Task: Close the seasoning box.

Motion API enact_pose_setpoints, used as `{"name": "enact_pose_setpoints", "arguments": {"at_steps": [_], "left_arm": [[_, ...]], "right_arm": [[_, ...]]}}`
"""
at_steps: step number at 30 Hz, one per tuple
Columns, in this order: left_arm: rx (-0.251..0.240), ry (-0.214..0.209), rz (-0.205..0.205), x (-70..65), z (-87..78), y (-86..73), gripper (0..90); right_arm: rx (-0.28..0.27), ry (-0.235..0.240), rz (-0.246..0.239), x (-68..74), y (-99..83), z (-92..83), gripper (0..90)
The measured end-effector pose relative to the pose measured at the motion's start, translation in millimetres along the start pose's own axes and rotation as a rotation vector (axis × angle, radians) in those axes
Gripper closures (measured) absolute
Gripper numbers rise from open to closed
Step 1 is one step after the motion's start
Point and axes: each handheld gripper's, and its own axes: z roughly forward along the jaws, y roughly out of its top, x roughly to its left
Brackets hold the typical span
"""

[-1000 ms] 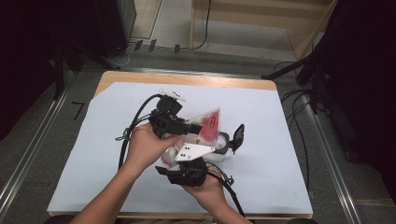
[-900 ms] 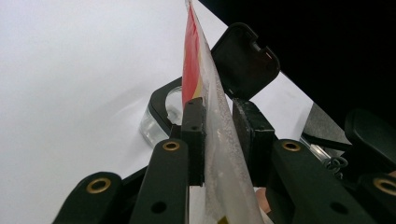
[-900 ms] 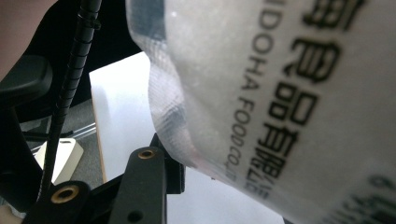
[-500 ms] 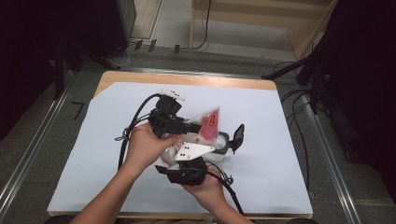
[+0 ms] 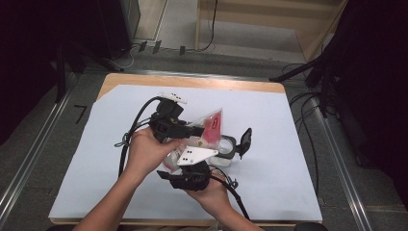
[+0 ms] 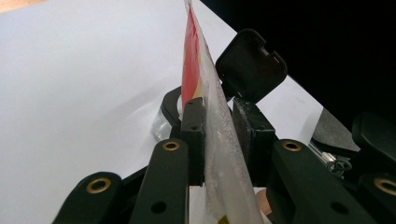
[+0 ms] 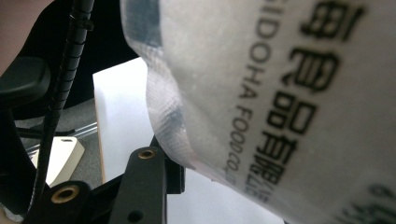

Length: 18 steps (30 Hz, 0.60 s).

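Note:
A clear plastic food pouch [image 5: 212, 126] with red print and black lettering hangs slanted above the table, between both hands. My left gripper [image 5: 195, 133] comes in from the left and is shut on it. In the left gripper view the pouch [image 6: 219, 154] runs edge-on between the two pads. My right gripper [image 5: 190, 161], under its grey plate, reaches up from below to the pouch's lower part. In the right gripper view the pouch [image 7: 280, 93] lies face-on and one finger [image 7: 145, 183] touches its sealed edge. The other finger is hidden.
A small clear jar [image 5: 225, 147] with an open black flip lid [image 5: 246, 139] stands on the pale mat [image 5: 288, 144] just right of the grippers. Its lid [image 6: 250, 65] rises behind the pouch. Black cables trail left and toward the front edge.

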Motion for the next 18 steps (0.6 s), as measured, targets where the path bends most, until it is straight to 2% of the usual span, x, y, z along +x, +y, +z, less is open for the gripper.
{"name": "enact_pose_setpoints", "arguments": {"at_steps": [15, 18], "left_arm": [[-0.015, 0.004, -0.008, 2.1, -0.6, 2.8, 76.2], [-0.018, 0.008, -0.006, 2.7, -1.3, 3.4, 76.2]], "right_arm": [[-0.004, -0.005, -0.002, -3.7, 2.7, 1.4, 63.8], [-0.006, -0.001, -0.014, -5.4, 3.7, 3.1, 63.8]]}}
